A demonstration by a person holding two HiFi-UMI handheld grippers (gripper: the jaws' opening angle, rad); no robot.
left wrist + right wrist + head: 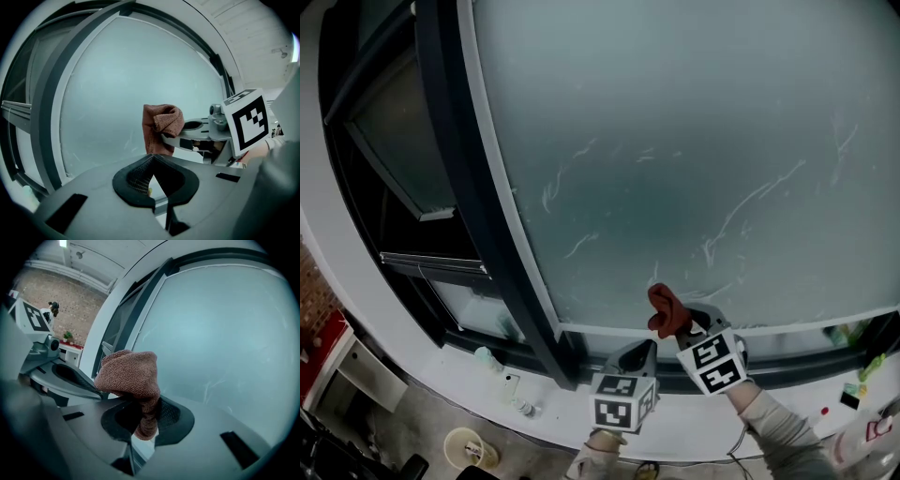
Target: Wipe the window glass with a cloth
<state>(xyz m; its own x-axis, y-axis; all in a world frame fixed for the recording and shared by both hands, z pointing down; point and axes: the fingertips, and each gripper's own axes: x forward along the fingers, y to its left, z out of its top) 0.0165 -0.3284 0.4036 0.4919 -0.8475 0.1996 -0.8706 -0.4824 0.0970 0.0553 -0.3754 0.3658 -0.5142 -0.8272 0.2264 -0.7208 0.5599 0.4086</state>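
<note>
— Any writing you can read from where you stand?

— Only the black-and-white square patterns on the two marker cubes: the left cube (pixel 623 401) and the right cube (pixel 712 361). They are patterns, not words. There is some red print on a white thing (pixel 870 433) down at the right edge, but it is too blurred to read.

— And the claws?

— The right claw (pixel 145 414) is clenched on the cloth (pixel 129 373). It is a reddish-brown knitted cloth. Most of it is bunched up above the pads, and a short end hangs down between them.

— Where is the cloth against the window?

— It is held up in front of the window glass (pixel 675 141), low on the pane, close to the bottom edge and right of the dark frame post (pixel 478 206). I cannot tell whether it is pressing on the glass. The pane has whitish streaks across it.

— The left one?

— The left claw (pixel 152 158) has its pads brought together at the tips with nothing between them. It sits just beside the right claw, a little lower, and is not touching the cloth.
</note>
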